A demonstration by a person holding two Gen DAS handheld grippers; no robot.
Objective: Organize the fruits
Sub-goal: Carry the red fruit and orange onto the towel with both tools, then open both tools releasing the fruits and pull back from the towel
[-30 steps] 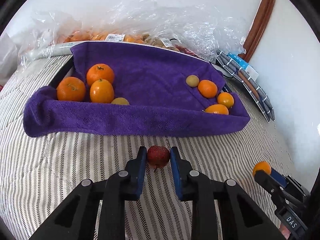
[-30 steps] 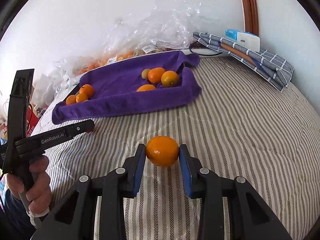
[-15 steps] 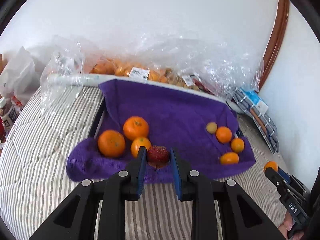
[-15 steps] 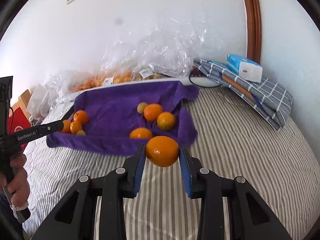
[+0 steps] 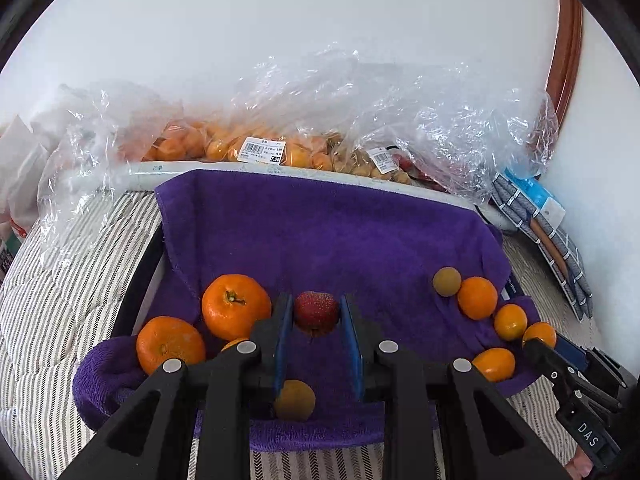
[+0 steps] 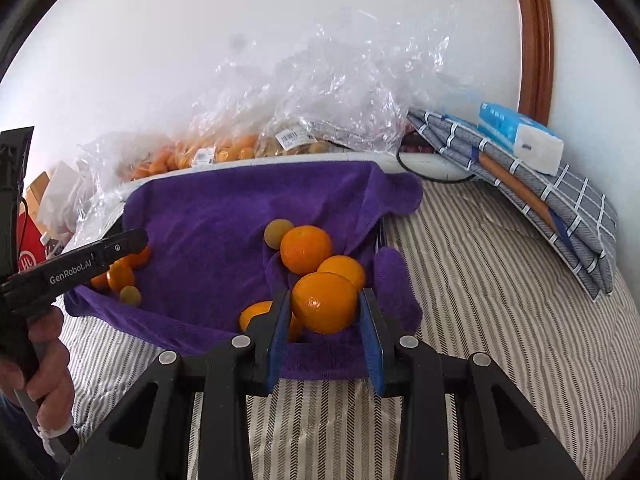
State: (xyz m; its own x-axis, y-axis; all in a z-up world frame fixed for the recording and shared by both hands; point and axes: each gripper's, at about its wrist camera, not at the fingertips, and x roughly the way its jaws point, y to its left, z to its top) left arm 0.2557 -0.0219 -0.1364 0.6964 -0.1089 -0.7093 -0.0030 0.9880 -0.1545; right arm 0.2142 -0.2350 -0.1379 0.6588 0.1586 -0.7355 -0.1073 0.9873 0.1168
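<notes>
My left gripper (image 5: pixel 316 316) is shut on a small dark red fruit (image 5: pixel 317 310), held above the near left part of a tray lined with a purple towel (image 5: pixel 320 232). Two large oranges (image 5: pixel 236 306) and a small yellowish fruit (image 5: pixel 295 400) lie below and beside it. My right gripper (image 6: pixel 325 308) is shut on an orange (image 6: pixel 324 302), held over the tray's near right corner, where several oranges (image 6: pixel 306 249) and a small brownish fruit (image 6: pixel 278 233) are grouped. The right gripper (image 5: pixel 544 342) with its orange also shows at the left wrist view's right edge.
The tray sits on a striped bedspread (image 6: pixel 480 300). Clear plastic bags of fruit (image 5: pixel 256 148) lie behind it against the white wall. A folded checked cloth (image 6: pixel 540 200) with a tissue pack (image 6: pixel 520 136) lies at the back right. A hand (image 6: pixel 36 368) grips the left tool.
Both grippers have moved forward from above the bedspread to above the purple-lined tray, each still holding its fruit. The tray and bags now look nearer and larger.
</notes>
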